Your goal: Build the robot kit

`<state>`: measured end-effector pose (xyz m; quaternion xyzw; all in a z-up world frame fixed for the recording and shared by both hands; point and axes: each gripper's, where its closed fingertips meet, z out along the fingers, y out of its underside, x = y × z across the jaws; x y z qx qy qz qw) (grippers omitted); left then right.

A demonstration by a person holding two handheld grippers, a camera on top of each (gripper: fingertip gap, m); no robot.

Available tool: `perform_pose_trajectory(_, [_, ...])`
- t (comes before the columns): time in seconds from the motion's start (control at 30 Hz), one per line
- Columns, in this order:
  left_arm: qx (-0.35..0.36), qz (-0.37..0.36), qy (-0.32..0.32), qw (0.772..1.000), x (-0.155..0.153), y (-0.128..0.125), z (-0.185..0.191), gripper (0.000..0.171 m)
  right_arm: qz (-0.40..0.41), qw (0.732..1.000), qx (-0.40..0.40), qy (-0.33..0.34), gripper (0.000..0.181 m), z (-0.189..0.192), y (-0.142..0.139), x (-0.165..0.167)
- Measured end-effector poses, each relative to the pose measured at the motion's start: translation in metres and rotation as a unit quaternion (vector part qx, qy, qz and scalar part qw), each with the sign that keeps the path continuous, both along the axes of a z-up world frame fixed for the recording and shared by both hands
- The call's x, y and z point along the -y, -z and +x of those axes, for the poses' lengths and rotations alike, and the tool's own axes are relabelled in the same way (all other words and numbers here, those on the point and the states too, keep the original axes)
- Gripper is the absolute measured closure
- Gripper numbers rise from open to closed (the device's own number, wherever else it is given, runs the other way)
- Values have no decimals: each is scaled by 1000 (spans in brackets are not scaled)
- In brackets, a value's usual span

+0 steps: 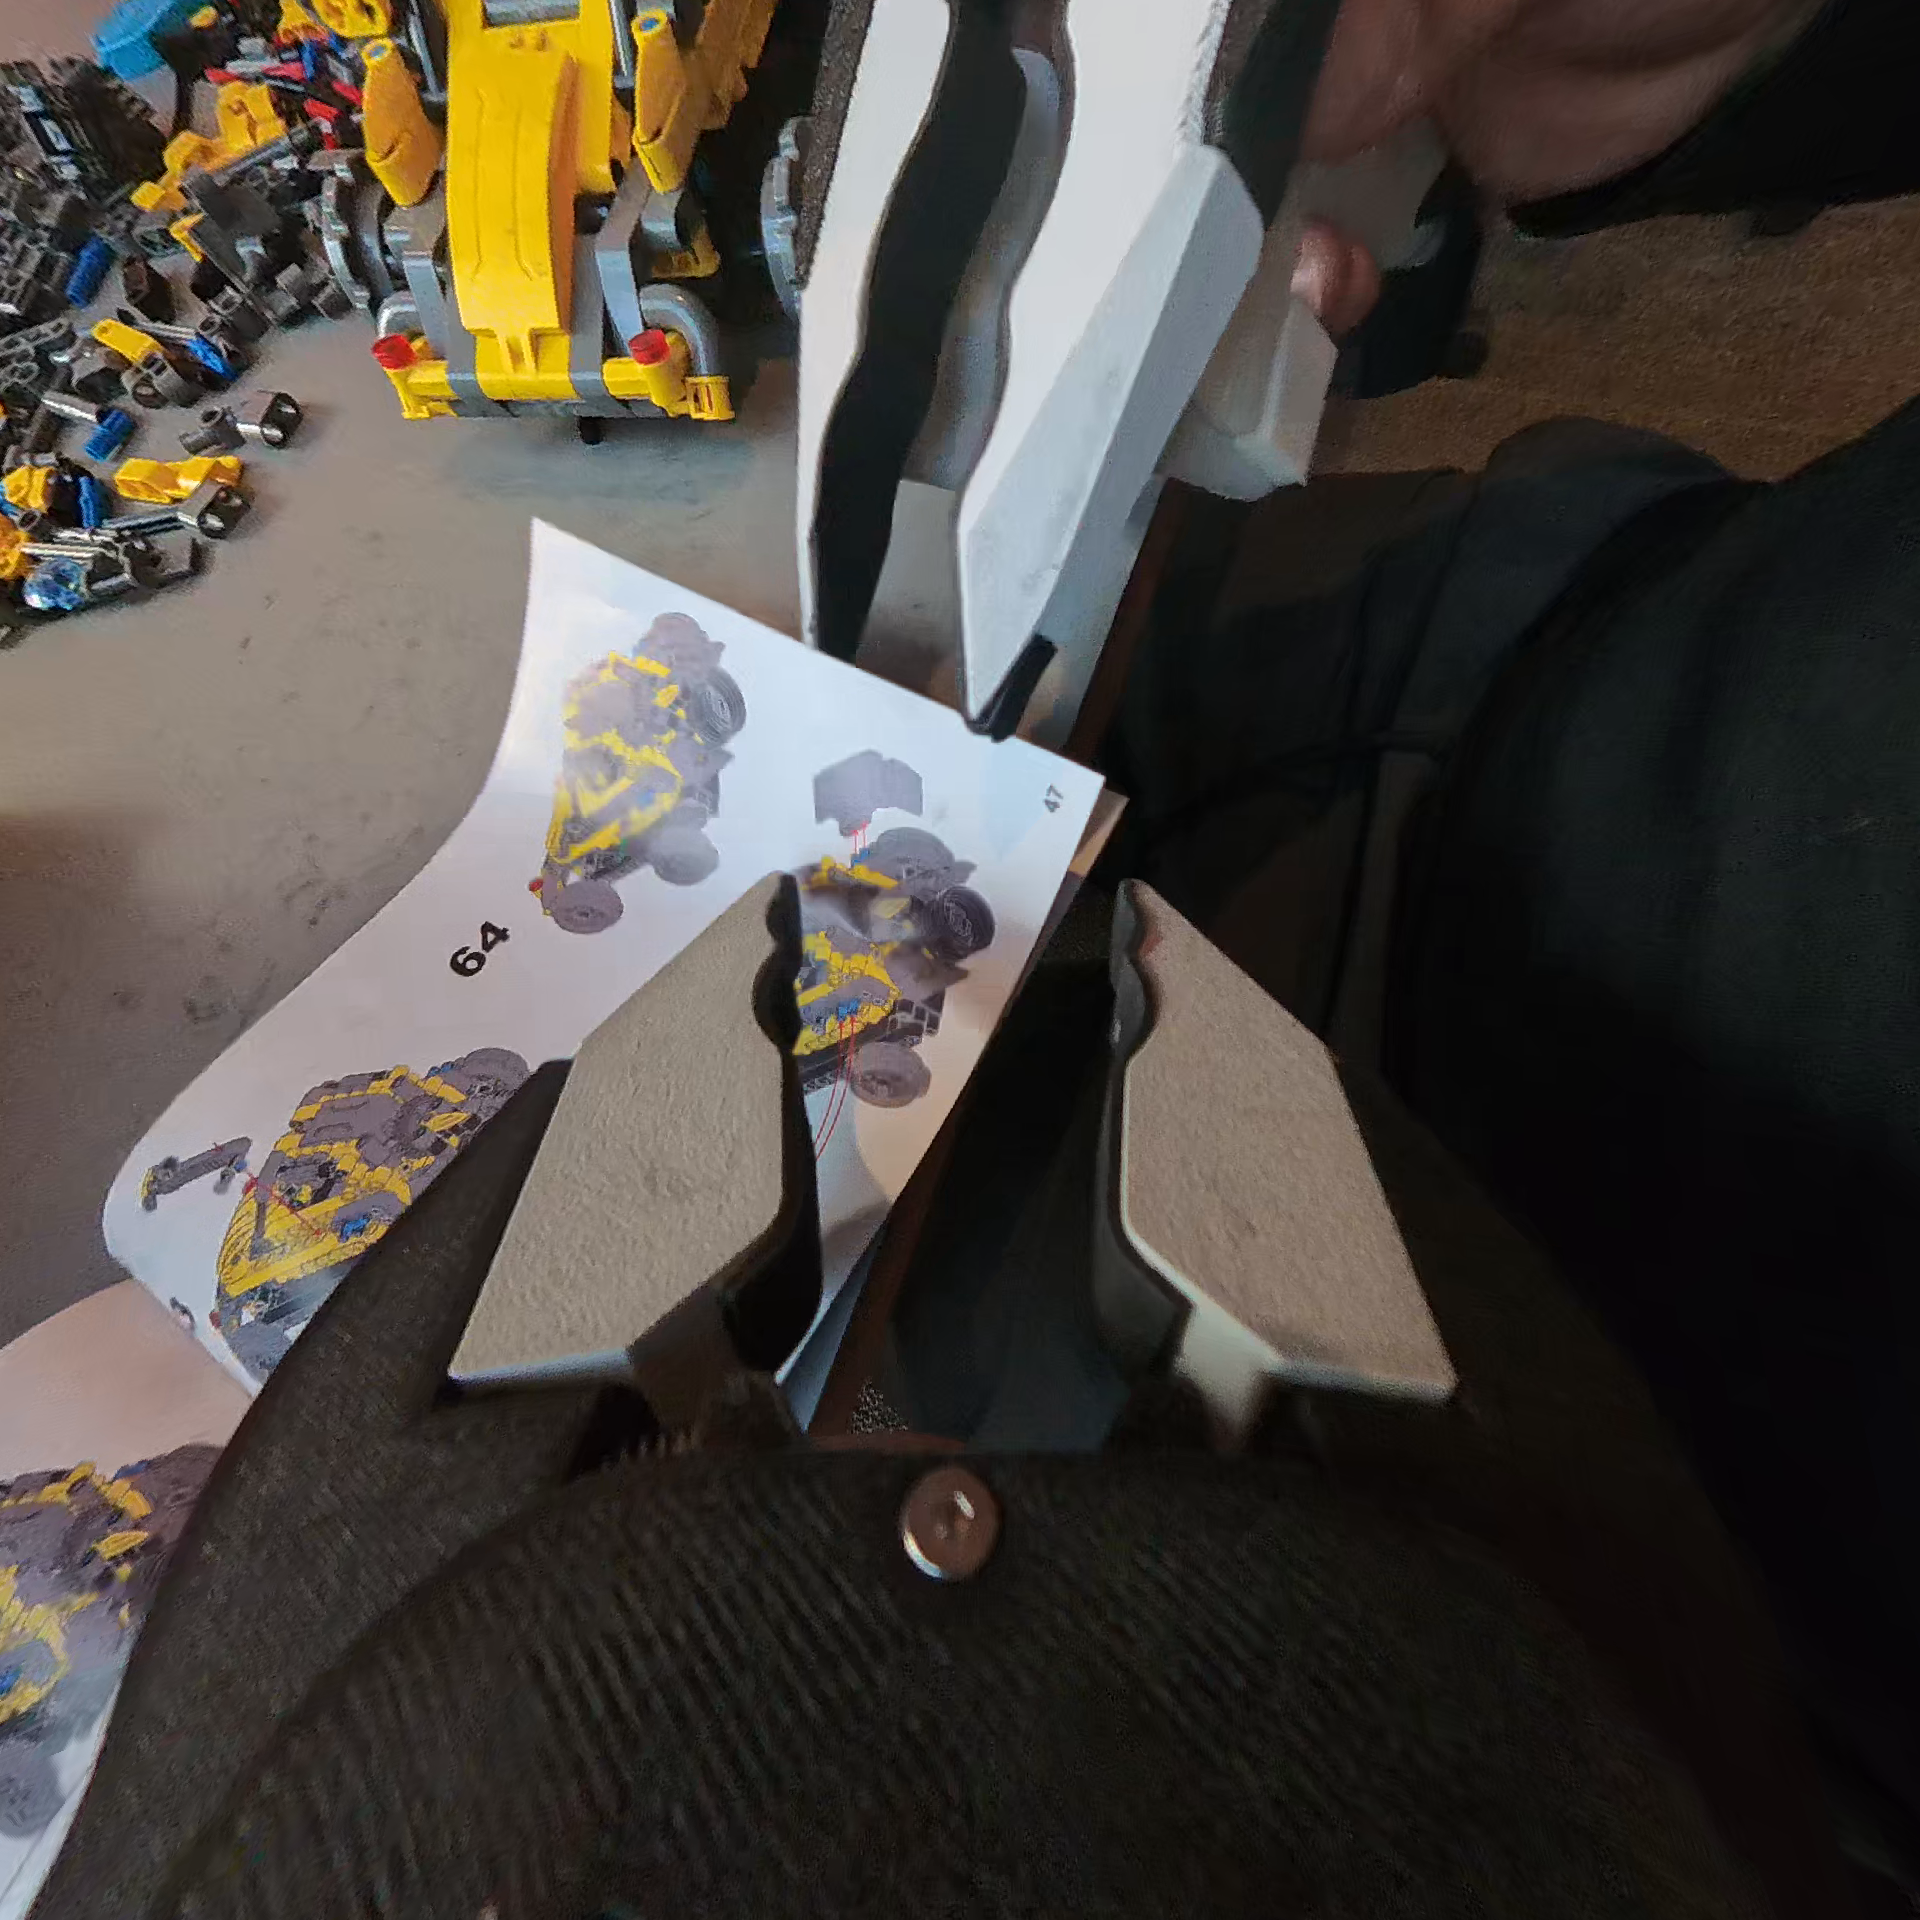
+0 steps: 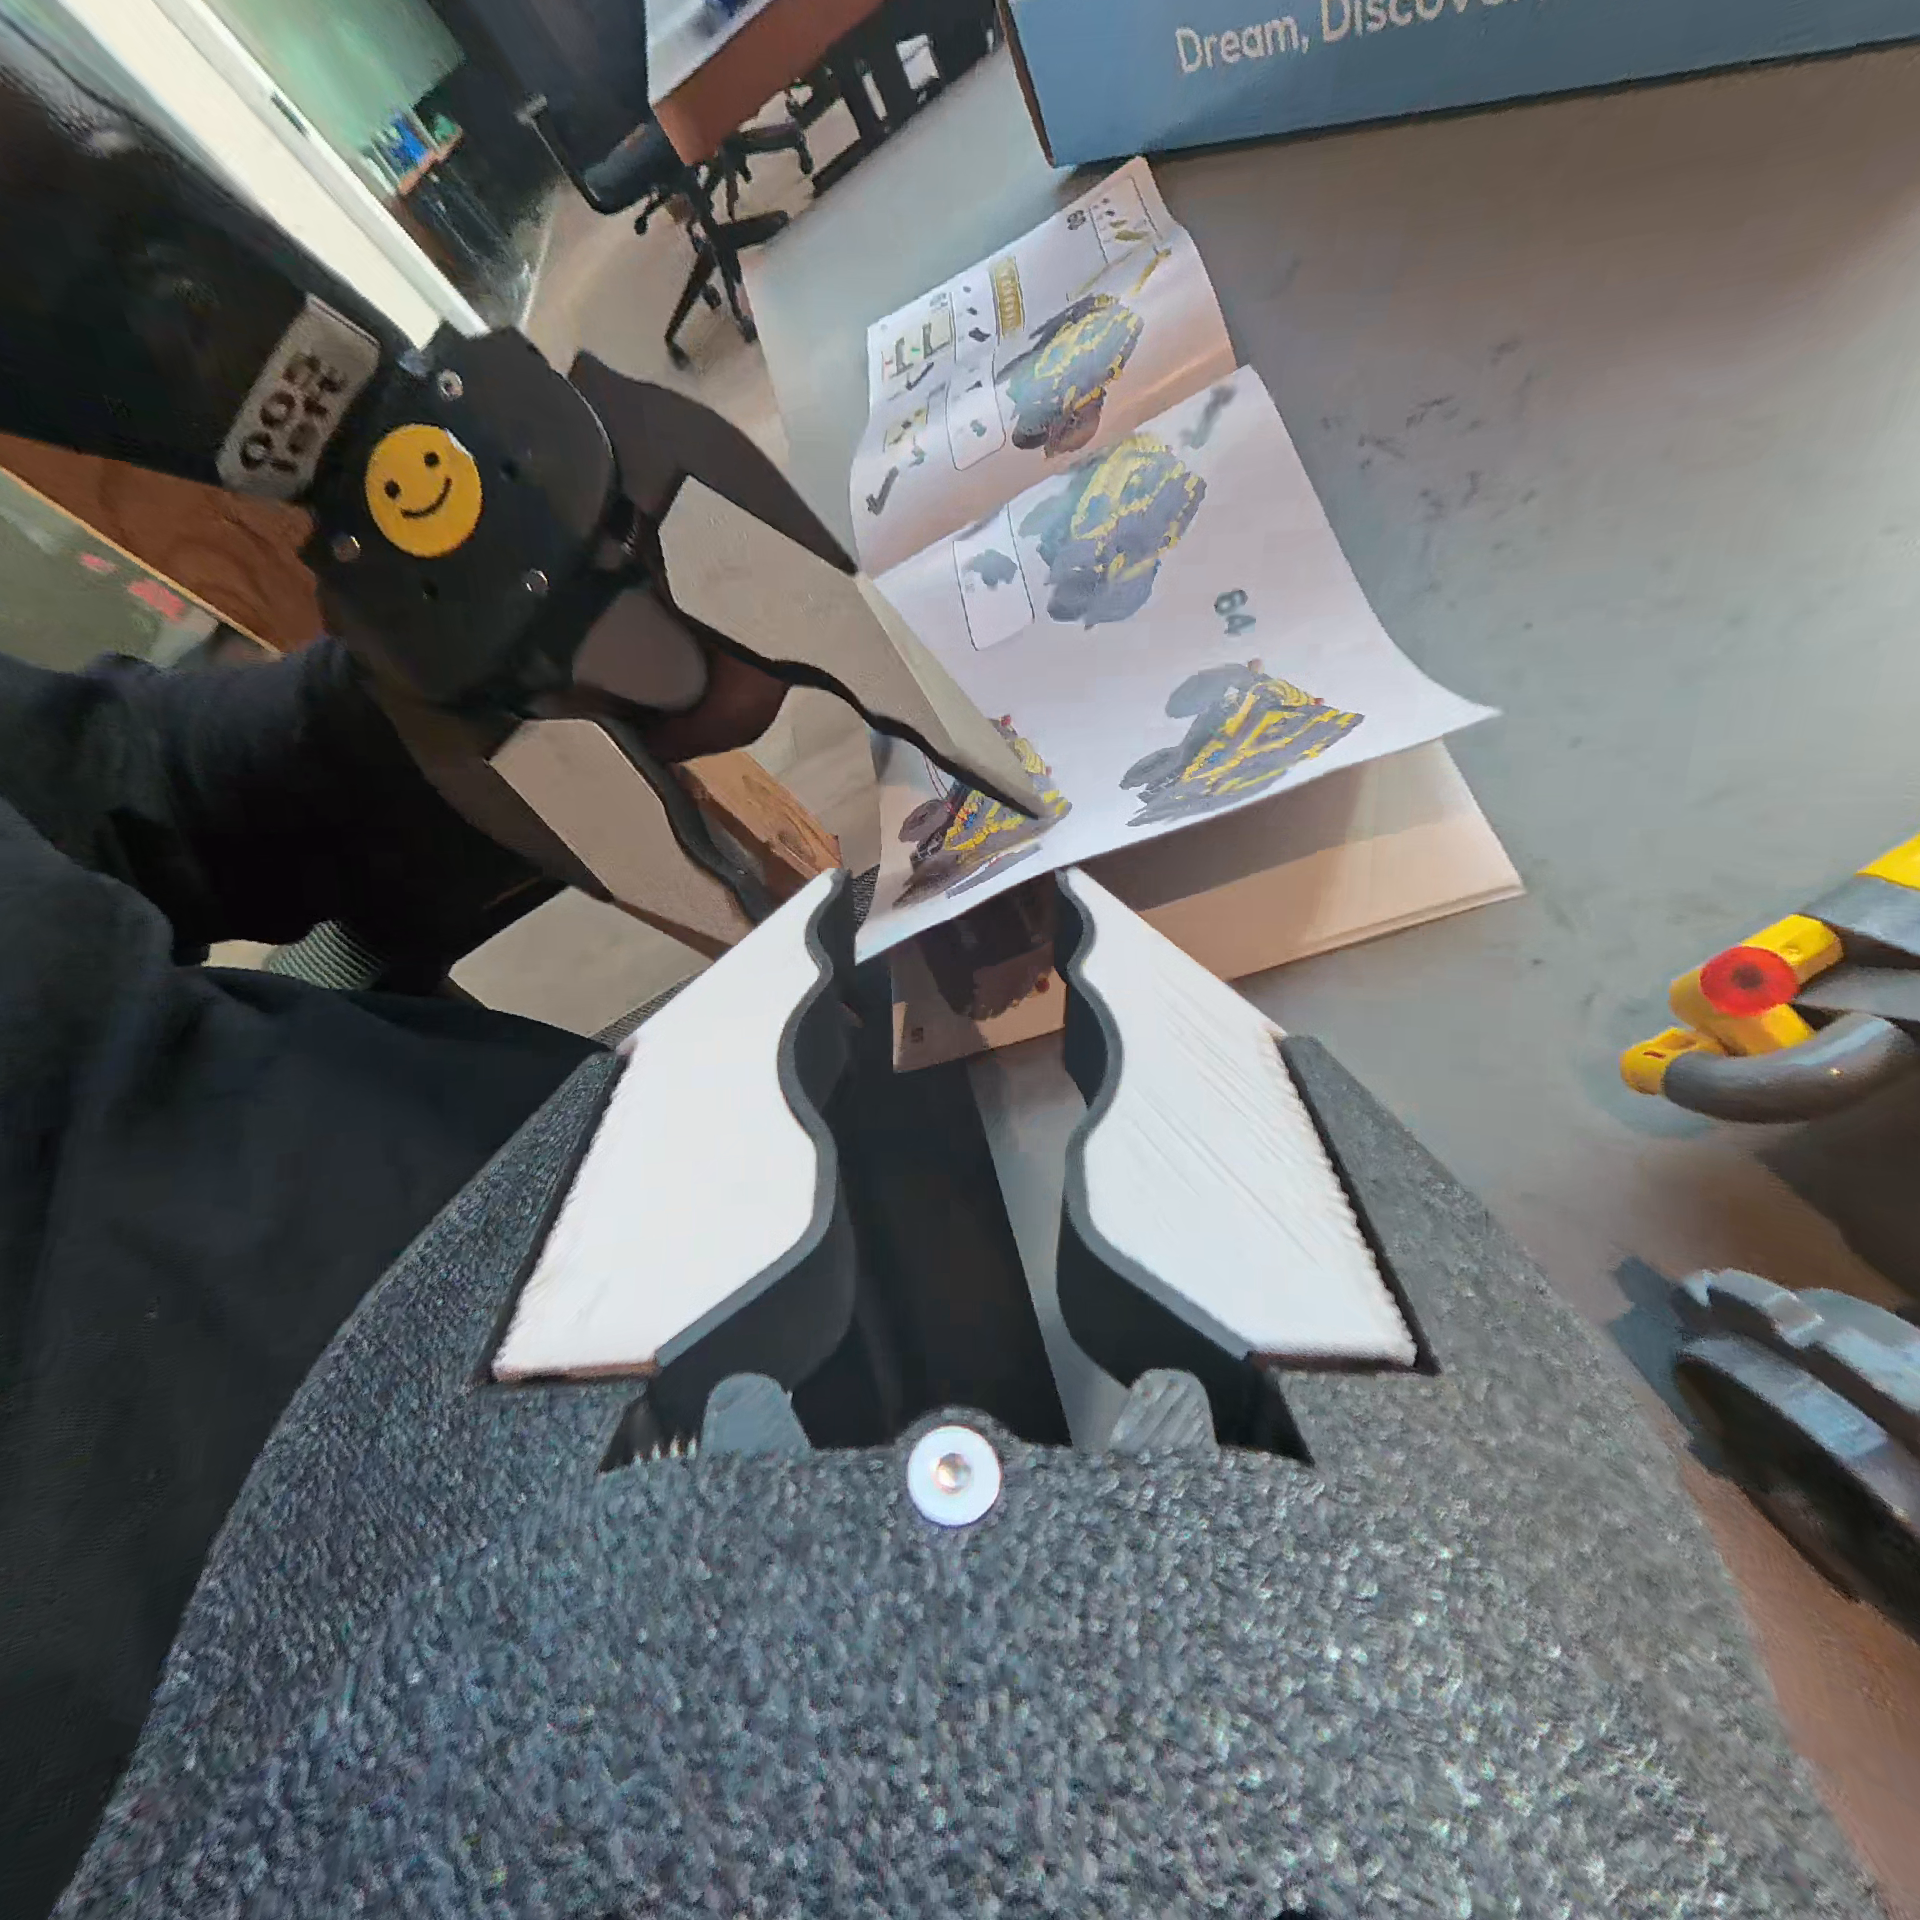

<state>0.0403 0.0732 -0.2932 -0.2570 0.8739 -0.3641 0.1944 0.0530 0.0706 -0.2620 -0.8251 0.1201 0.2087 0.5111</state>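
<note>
Grey surface (image 2: 1558, 436) carries an open instruction booklet (image 2: 1091, 582), one page lifted off it. Left tool (image 1: 951, 904) is spread, one finger over that page, holding nothing; right tool (image 2: 951, 894), released too, brackets the page's corner, apparently steadying it. Yellow model (image 1: 540, 208) stands beyond the booklet.

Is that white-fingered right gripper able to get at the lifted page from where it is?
Probably yes. The right gripper is open, with the curled page edge at its fingertips and nothing between; the left gripper touches the page from the side.
</note>
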Motion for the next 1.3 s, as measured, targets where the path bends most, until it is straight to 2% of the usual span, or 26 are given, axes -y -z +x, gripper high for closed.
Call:
perform_pose_trajectory(0.1, [0,-32,-11,999,6,-4,1,118,5,1000,-11,3,148,1,0,-3])
perform_pose_trajectory(0.2, [2,-81,-26,996,8,-16,4,129,5,1000,-19,2,149,0,2,-5])
perform_pose_trajectory(0.27, [1,-105,-27,994,9,-21,3,141,12,1000,-25,-1,152,-1,0,-6])
perform_pose_trajectory(0.33, [12,-104,-29,994,8,-23,4,145,25,999,-42,-2,152,-3,-5,-8])
perform_pose_trajectory(0.5, [36,-97,-20,994,8,-27,2,169,47,996,-77,-2,148,-2,-11,-11])
perform_pose_trajectory(0.67, [31,-135,-36,990,0,-33,4,171,31,998,-49,11,154,3,-5,-8])
perform_pose_trajectory(0.8, [13,-170,-52,984,-7,-35,6,171,12,999,24,26,155,10,-1,-5])
perform_pose_trajectory(0.9, [-6,-197,-58,979,-10,-35,6,171,3,988,152,24,152,12,-4,-4])
perform_pose_trajectory(1.1, [-39,-229,-58,971,-10,-33,6,171,-5,917,399,-18,156,-1,-15,-12])
perform_pose_trajectory(1.2, [-52,-244,-58,967,-10,-34,5,171,-6,886,460,-49,158,-12,-14,-16])
perform_pose_trajectory(1.3, [-65,-254,-52,964,-9,-34,3,171,-20,873,483,-61,158,-15,-6,-18])
